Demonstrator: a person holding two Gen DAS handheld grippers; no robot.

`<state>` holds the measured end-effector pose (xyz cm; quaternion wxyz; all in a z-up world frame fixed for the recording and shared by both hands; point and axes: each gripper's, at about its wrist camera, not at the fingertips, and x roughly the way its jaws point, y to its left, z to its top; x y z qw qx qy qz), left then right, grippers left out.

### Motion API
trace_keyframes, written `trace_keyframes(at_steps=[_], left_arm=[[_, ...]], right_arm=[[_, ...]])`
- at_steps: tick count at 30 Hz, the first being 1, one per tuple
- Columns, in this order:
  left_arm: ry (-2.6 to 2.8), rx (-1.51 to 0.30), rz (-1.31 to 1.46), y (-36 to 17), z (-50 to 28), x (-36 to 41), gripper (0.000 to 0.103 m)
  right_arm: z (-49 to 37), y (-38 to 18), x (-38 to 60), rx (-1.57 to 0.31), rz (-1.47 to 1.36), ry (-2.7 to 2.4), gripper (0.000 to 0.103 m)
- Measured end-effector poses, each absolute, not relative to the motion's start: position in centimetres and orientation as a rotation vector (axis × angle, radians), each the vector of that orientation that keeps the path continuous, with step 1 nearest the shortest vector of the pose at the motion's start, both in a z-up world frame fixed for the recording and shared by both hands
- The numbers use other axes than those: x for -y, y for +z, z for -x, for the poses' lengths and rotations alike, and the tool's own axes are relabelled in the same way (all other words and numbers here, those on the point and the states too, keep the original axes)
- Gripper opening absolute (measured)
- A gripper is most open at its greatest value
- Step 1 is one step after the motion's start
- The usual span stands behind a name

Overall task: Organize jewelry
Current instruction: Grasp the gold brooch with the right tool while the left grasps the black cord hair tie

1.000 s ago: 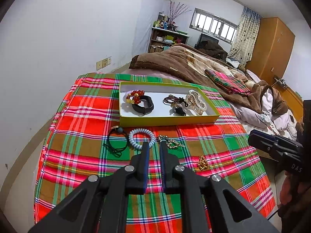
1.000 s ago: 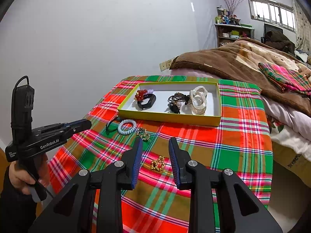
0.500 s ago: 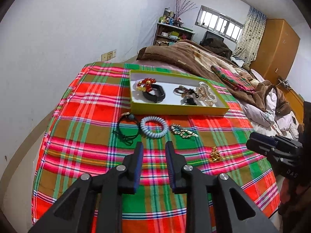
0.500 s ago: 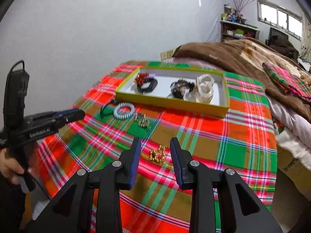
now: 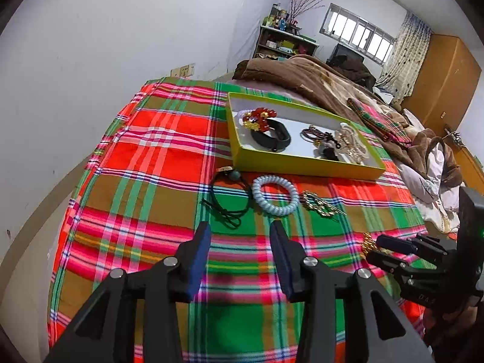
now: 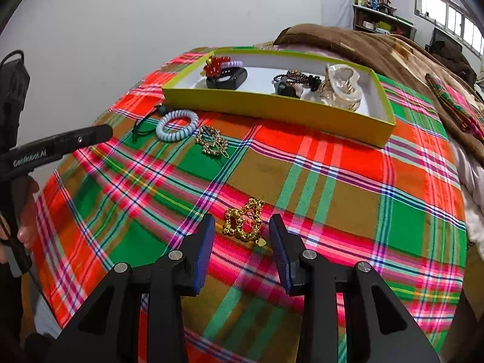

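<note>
We reach for loose pieces: right gripper (image 6: 242, 233), jaws opening, frames the gold brooch (image 6: 244, 222) at lower centre untouched; left gripper (image 5: 240, 236), opening, grasps nothing. Next, lower, clench, carry to the tray (image 6: 272, 107).

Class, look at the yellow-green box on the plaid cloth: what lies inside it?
Inside the yellow-green box lie a red bead cluster with a black band, dark beaded bracelets and a clear claw clip. Anything beneath these pieces is hidden.
</note>
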<state>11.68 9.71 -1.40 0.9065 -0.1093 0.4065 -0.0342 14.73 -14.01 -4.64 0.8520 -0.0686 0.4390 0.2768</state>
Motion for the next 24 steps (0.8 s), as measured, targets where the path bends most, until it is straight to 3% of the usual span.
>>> trace_keyframes(at_steps=[7, 8, 10, 19, 20, 21, 24], left_arm=[[-0.037, -0.860, 0.241, -2.6, -14.0, -10.3, 0.043], [-0.030, -0.864, 0.242, -2.8, -14.3, -10.3, 0.043], [-0.017, -0.876, 0.242, -3.3, -14.9, -10.3, 0.043], [0.032, -0.867, 0.158, -4.0, -16.1, -9.2, 0.042], [0.048, -0.869, 0.140, -4.0, -16.1, -9.0, 0.036], [0.060, -0.871, 0.126, -4.0, -16.1, -8.9, 0.022], [0.064, -0.874, 0.127, -4.1, -16.2, -9.0, 0.005]], right_arm=[[-14.3, -4.7, 13.0, -0.895, 0.236, 0.557, 0.037], [-14.3, -4.7, 13.0, -0.889, 0.244, 0.553, 0.035], [-14.3, -4.7, 13.0, -0.885, 0.247, 0.554, 0.018], [-14.3, -4.6, 13.2, -0.866, 0.235, 0.550, 0.010], [-14.3, -4.5, 13.3, -0.865, 0.229, 0.552, 0.010], [-14.4, -4.4, 13.4, -0.864, 0.223, 0.553, 0.010], [-14.5, -4.3, 13.6, -0.861, 0.209, 0.559, 0.010]])
